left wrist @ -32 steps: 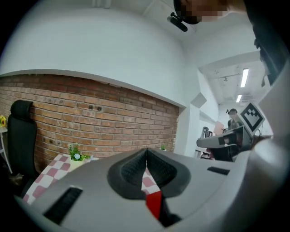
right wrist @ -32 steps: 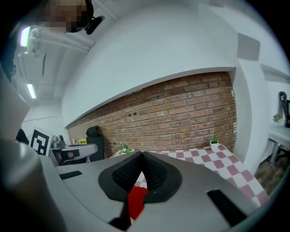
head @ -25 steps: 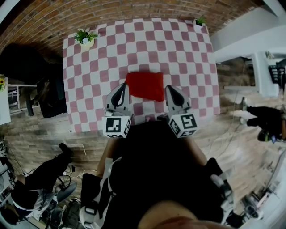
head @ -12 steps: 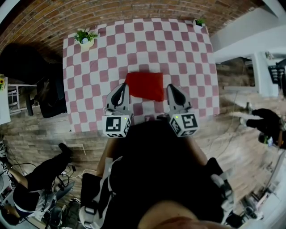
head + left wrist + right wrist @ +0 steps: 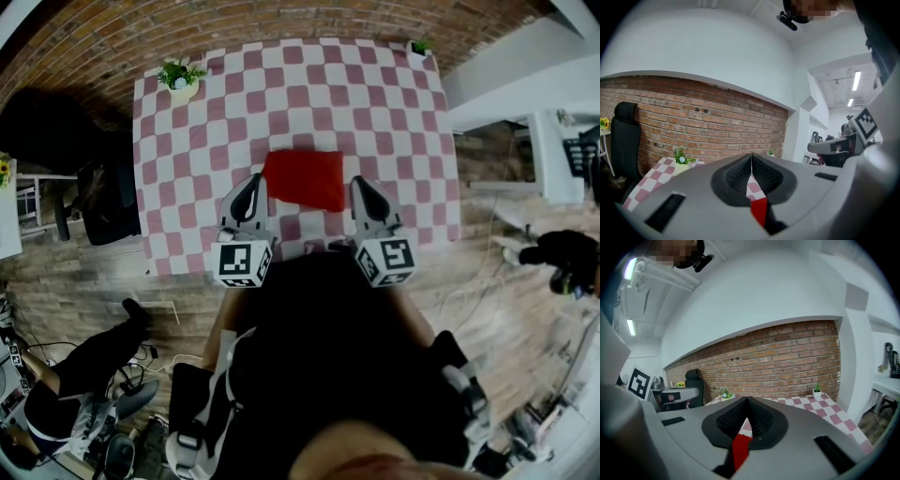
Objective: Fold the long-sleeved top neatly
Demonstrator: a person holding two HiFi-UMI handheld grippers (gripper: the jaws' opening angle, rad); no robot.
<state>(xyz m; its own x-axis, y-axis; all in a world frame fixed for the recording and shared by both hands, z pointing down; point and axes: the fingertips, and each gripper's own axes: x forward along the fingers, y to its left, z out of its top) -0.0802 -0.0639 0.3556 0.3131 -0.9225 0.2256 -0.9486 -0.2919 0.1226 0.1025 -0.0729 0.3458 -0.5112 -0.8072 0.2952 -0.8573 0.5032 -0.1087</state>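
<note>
The left tongs point(image 5: 254, 184) are closed, pad against pad, with nothing between them. Its own view shows the two dark ribbed pads point(image 5: 740, 176) meeting along a thin seam. The right tongs point(image 5: 360, 187) are closed in the same way and also empty.

Each pair of tongs sits just beside a near corner of the red long-sleeved top point(image 5: 304, 180), the left at its left edge and the right at its right edge. No view shows whether either tip touches the cloth. In both gripper views a sliver of red shows below the closed pads.

The top lies on the pink-and-white checked bench point(image 5: 384, 103), about midway across and nearer the person than the far edge. It is folded into a compact rectangle, slightly wider than deep, with its long axis running left to right across the bench. Its edges sit roughly square to the checks. No sleeve, collar or hem can be made out, so which end is which cannot be told. The surface looks flat and smooth.
</note>
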